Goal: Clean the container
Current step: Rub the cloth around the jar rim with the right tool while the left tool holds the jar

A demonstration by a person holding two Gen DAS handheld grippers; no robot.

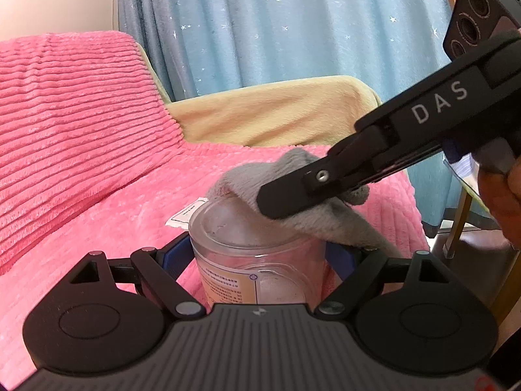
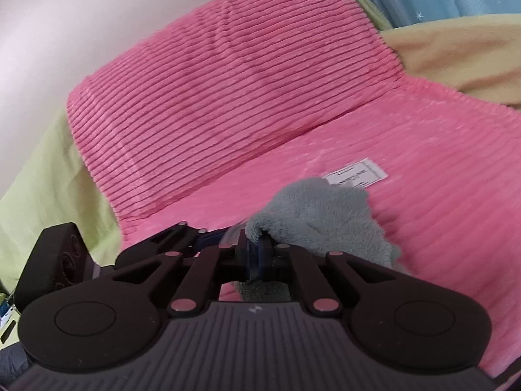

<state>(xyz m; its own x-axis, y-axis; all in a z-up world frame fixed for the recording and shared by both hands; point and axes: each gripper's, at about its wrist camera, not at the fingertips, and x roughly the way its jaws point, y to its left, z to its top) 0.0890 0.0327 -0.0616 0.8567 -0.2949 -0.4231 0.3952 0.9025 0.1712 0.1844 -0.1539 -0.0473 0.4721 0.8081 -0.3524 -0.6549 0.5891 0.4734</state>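
A clear plastic container (image 1: 257, 260) with a printed label stands upright between the blue pads of my left gripper (image 1: 257, 254), which is shut on its sides. A grey fluffy cloth (image 1: 293, 202) lies over the container's rim on the right side. My right gripper (image 1: 280, 198) comes in from the upper right and is shut on that cloth, pressing it at the container's mouth. In the right wrist view the grey cloth (image 2: 322, 215) bunches around the shut right gripper (image 2: 257, 254) and hides most of the container. The left gripper's body (image 2: 65, 260) shows at the lower left.
Everything sits over a pink ribbed blanket (image 1: 81, 130) covering a sofa seat and backrest. A white paper label (image 2: 356, 172) lies on the blanket behind the container. A yellow cover (image 1: 276, 114) and a blue star-print curtain (image 1: 260, 16) are behind. A hand (image 1: 501, 195) holds the right gripper.
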